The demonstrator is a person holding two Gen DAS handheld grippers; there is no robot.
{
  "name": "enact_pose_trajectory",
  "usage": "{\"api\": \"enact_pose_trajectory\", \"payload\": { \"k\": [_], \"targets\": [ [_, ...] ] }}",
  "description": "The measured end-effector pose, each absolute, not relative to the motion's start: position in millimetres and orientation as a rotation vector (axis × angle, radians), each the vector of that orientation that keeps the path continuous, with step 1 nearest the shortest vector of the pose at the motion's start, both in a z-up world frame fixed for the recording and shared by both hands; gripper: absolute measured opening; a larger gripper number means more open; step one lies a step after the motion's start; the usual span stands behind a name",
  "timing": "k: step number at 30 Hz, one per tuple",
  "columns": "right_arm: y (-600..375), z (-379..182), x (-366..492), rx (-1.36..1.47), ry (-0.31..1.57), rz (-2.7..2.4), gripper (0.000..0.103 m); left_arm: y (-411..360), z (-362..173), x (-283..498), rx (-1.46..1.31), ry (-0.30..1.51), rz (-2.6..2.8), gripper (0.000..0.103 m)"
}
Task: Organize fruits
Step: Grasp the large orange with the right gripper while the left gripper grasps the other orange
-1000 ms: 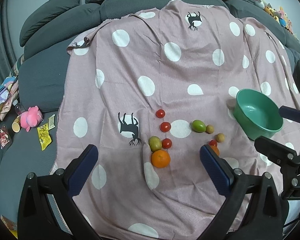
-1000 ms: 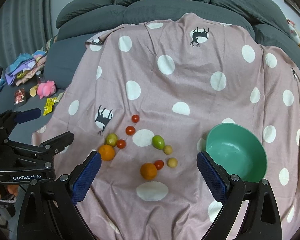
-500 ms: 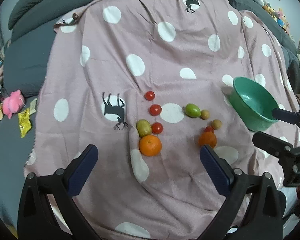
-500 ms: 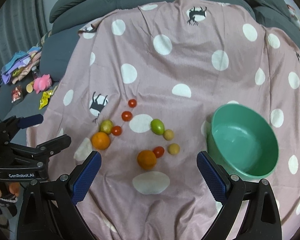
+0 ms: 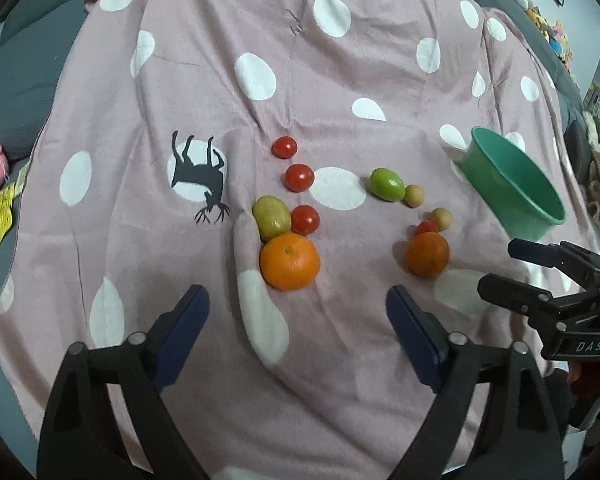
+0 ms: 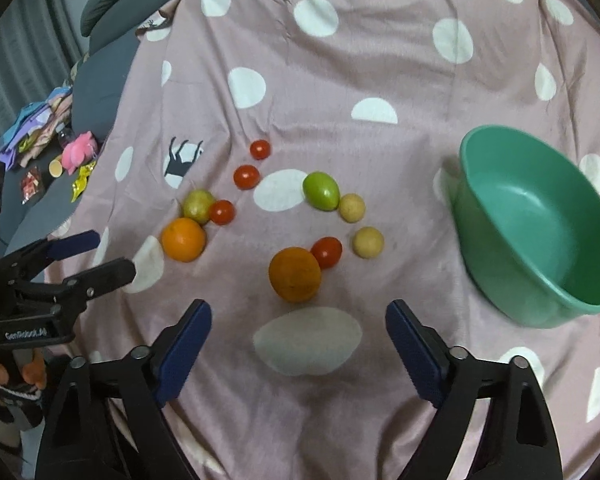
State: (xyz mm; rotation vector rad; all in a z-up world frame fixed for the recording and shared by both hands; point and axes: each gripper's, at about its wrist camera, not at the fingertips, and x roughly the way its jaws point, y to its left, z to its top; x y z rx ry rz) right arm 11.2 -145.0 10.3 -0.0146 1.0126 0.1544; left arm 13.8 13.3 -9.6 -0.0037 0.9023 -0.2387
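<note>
Fruits lie loose on a pink polka-dot blanket (image 5: 180, 80) (image 6: 380, 40). My left gripper (image 5: 298, 304) hovers just short of an orange (image 5: 290, 262) that touches a yellow-green fruit (image 5: 272, 218) and a red tomato (image 5: 305, 219); its jaws are closing with nothing between them. My right gripper (image 6: 299, 316) hangs in front of a second orange (image 6: 295, 275) (image 5: 427, 254), beside a tomato (image 6: 327, 252); its jaws are closing too, empty. A green fruit (image 6: 321, 191) and two small tan fruits (image 6: 352, 208) (image 6: 368, 242) lie behind. The green bowl (image 6: 480, 216) (image 5: 512, 200) stands empty at the right.
Two more tomatoes (image 5: 285, 147) (image 5: 299, 177) sit farther back. A grey sofa (image 6: 104, 76) surrounds the blanket. A pink toy (image 6: 78, 152), snack packets and folded clothes lie at the left. Each view shows the other gripper (image 5: 556, 280) (image 6: 60, 272) at its edge.
Both grippers have sunk toward the blanket and tipped further down, so the fruits look larger and nearer. Both pairs of jaws have narrowed a little.
</note>
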Motion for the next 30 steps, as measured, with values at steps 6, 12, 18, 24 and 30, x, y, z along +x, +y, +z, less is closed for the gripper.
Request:
{"api": "enact_pose_trajectory", "payload": {
  "k": [6, 12, 18, 24, 30],
  "targets": [
    [-147.7, -8.3, 27.9, -0.002, 1.033, 0.165, 0.078, -0.4, -24.9, 35.4, 0.131, 0.880, -0.247, 0.071],
    [-146.2, -21.1, 40.4, -0.012, 1.048, 0.173, 0.076, -10.4, -44.3, 54.2, 0.251, 0.891, -0.251, 0.059],
    [-144.3, -31.1, 49.8, -0.024, 1.071, 0.183, 0.071, -15.8, -55.1, 61.5, 0.337, 0.874, -0.242, 0.056],
    [-143.5, -39.9, 56.9, -0.026, 1.087, 0.196, 0.061, -22.0, -62.3, 66.0, 0.433, 0.846, -0.255, 0.052],
    [-142.7, -42.0, 57.3, -0.036, 1.065, 0.225, 0.041, -18.8, -66.0, 69.1, 0.408, 0.862, -0.278, 0.043]
  ]
}}
